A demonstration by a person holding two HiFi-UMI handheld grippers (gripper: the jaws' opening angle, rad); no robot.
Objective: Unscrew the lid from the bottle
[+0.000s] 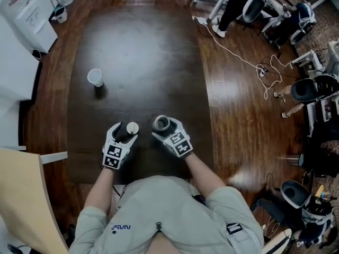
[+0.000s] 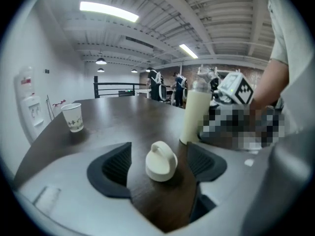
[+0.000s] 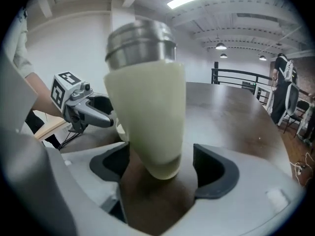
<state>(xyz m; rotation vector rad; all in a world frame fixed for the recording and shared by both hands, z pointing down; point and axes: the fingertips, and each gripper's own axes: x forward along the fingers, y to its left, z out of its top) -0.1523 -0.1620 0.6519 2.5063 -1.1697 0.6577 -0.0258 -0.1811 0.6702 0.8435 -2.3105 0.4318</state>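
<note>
Cream lid (image 2: 161,162) between left gripper's (image 2: 160,156) wide jaws — bottle (image 3: 147,107) between right gripper's (image 3: 162,167)

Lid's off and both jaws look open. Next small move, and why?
Probably draw the left hand-held gripper straight back off the lid: it lies on the table between open jaws, touching neither. The bottle stands uncapped between the right hand-held gripper's open jaws, also free. Nothing is gripped, so backing out looks safe.

I work in an office-like lab: my dark table (image 1: 143,52) on a wood floor (image 1: 238,105), rolling chairs (image 1: 306,89) at three o'clock, cables (image 1: 241,58) at one, a water cooler (image 1: 26,15) at ten, strip lights (image 2: 108,11) overhead.
</note>
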